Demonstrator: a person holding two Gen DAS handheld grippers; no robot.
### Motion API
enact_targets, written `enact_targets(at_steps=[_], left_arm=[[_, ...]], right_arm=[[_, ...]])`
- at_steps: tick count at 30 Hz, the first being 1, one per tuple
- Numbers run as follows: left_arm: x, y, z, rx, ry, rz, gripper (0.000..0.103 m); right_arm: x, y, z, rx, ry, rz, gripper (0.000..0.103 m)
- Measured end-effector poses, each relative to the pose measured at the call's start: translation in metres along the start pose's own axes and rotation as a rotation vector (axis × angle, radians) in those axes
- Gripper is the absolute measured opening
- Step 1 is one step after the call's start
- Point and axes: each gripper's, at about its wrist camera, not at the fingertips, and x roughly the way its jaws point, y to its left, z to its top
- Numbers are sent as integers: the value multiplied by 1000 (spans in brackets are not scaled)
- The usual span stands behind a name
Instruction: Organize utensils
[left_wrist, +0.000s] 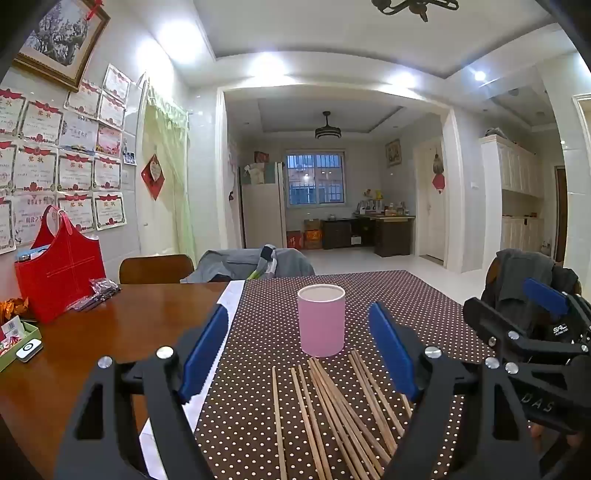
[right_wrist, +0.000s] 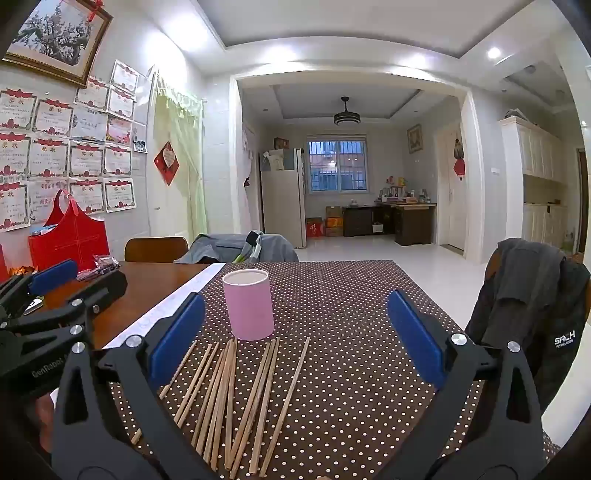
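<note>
A pink cylindrical holder (left_wrist: 321, 319) (right_wrist: 249, 304) stands upright and empty-looking on the brown dotted cloth. Several wooden chopsticks (left_wrist: 332, 410) (right_wrist: 229, 398) lie loose on the cloth just in front of it, fanned side by side. My left gripper (left_wrist: 299, 354) hangs above the chopsticks, open, with nothing between its blue pads. My right gripper (right_wrist: 295, 343) is open too, above the right part of the chopstick row, empty. Each gripper shows at the edge of the other's view: the right gripper (left_wrist: 517, 317) and the left gripper (right_wrist: 85, 280).
A red bag (left_wrist: 59, 273) and small packets sit on the bare wooden table (left_wrist: 110, 332) to the left. A green box (left_wrist: 14, 343) is at the left edge. Chairs with draped jackets (right_wrist: 532, 302) stand at the far side and right.
</note>
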Motion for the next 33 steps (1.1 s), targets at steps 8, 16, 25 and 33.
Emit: enact_targets(at_steps=[8, 16, 25, 33], left_arm=[[0, -1, 0, -2, 0, -1, 77], [1, -1, 0, -3, 0, -1, 77], [2, -3, 0, -4, 1, 0, 77], [1, 0, -1, -5, 1, 1, 77]], right_arm=[[1, 0, 0, -3, 8, 2, 97], [1, 2, 0, -3, 12, 0, 97], [1, 0, -5, -2, 19, 2, 97], [1, 1, -5, -3, 21, 3, 97]])
